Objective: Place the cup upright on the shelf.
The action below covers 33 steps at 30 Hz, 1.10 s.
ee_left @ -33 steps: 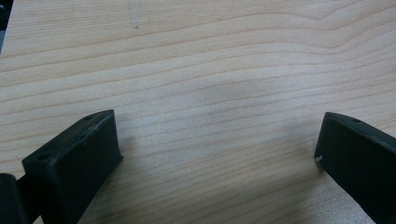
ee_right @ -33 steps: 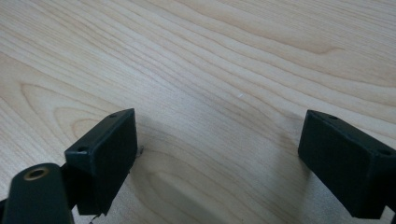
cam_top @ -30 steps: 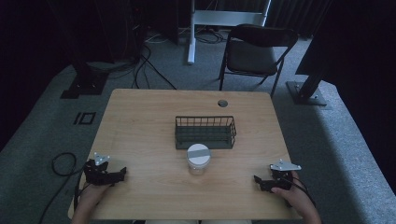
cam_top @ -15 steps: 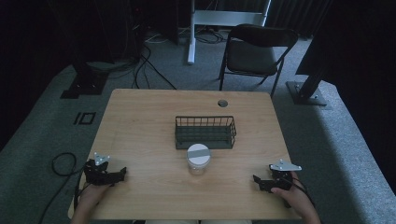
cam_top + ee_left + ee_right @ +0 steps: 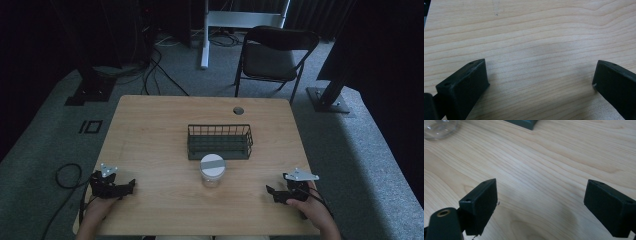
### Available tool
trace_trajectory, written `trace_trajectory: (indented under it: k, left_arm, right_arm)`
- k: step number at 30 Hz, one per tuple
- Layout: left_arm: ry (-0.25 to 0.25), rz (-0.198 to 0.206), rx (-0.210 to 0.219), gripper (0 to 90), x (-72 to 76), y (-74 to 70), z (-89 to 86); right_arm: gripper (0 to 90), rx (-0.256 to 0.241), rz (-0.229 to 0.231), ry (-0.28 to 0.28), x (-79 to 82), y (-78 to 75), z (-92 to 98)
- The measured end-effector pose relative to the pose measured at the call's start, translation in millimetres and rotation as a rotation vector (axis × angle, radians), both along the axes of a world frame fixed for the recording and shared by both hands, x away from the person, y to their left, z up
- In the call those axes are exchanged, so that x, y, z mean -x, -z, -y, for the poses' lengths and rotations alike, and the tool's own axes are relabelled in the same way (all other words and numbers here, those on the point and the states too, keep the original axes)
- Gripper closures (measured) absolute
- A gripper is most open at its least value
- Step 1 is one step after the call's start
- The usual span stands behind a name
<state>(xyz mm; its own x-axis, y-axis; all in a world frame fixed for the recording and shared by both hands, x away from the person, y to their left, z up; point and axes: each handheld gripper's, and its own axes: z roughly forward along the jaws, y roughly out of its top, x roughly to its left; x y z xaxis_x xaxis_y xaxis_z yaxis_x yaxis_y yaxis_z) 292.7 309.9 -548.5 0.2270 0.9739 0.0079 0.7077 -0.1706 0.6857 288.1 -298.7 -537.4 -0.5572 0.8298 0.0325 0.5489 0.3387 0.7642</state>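
Standing between jar [image 5: 212, 170] and chair [image 5: 274, 52], wire basket [image 5: 219, 141], wooden table [image 5: 150, 130]

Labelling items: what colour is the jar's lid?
White lid with a grey stripe, clearest in the high view.

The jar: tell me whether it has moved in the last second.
No. The jar sits just in front of the wire basket, as before.

The high view is dim and slightly soft; the table [image 5: 150, 130] is the brightest area, evenly lit from above, while the far room sinks into near black. Both gripper views are brighter, with sharp wood grain at mid-distance. The near jaws are a little blurred and cast faint, soft shadows. The jar [image 5: 439, 128] at far left is out of focus.
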Motion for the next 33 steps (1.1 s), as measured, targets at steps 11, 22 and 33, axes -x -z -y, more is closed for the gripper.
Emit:
trace_trajectory:
  k: [11,22,33]
  left_arm:
    - [0.000,0.000,0.000,0.1,0.0,0.0,0.0]
    - [0.000,0.000,0.000,0.2,0.0,0.0,0.0]
    - [0.000,0.000,0.000,0.2,0.0,0.0,0.0]
  right_arm:
    - [11.4,0.000,0.012,-0.048,-1.4,-2.3,-16.2]
    - [11.4,-0.017,0.015,-0.090,-3.8,-3.9,-33.7]
    - [11.4,-0.031,0.023,-0.145,-7.6,-4.5,-56.6]
